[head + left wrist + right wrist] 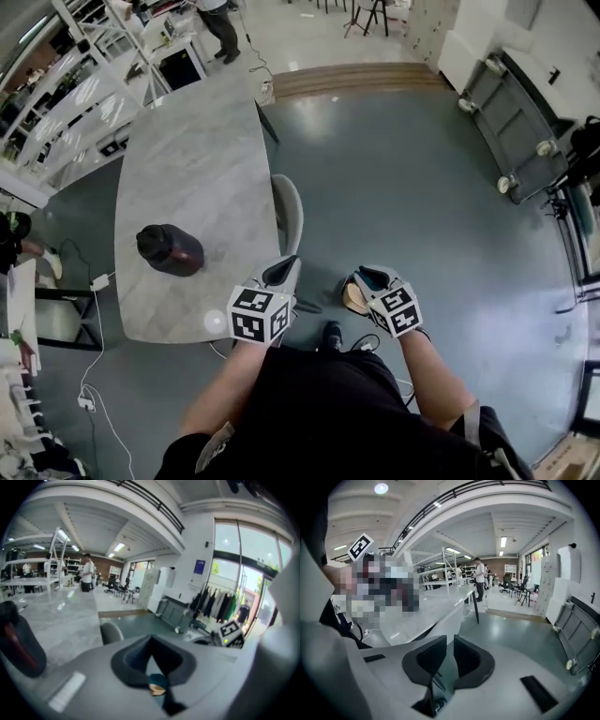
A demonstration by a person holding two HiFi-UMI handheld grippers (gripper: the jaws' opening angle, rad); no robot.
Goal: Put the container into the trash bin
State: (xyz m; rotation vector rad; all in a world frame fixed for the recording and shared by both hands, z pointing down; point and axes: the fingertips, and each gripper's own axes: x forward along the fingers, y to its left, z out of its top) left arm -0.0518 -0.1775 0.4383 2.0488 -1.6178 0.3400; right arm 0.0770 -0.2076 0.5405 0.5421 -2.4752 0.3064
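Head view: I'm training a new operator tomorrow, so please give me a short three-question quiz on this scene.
1. True or false: the container rests on the table.
2. The container is: A. on the floor; B. untouched; C. clamped in jaws.
3. Fill in: the gripper nearer the container is the ___ one.
Key: 1 true; 2 B; 3 left, the left gripper.

A dark container (170, 249) sits on the marble table (187, 141), apart from the left gripper (281, 272) and right gripper (370, 278).
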